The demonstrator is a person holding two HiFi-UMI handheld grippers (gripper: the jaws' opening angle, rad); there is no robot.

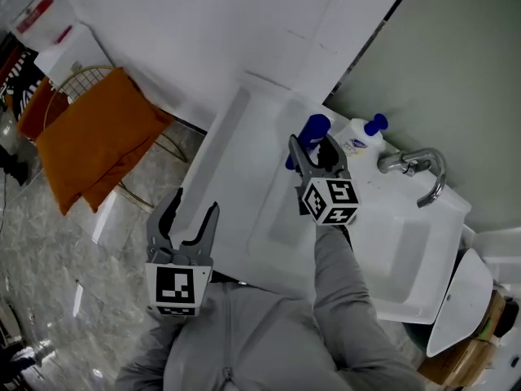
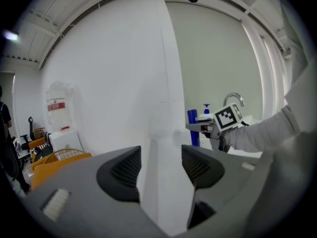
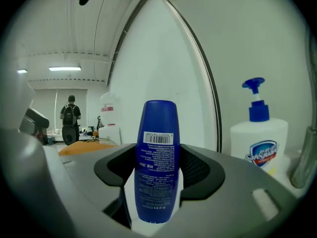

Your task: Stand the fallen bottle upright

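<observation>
Right tongs clench the blue bottle upright over the white counter, near the soap dispenser and tap. Left tongs hang released at the counter's edge.

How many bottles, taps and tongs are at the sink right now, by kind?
Bottles: 2, the blue bottle clamped in the right tongs and the white pump bottle
Taps: 1, the tap
Tongs: 2, the right tongs and the left tongs, open and empty
Total: 5
</observation>
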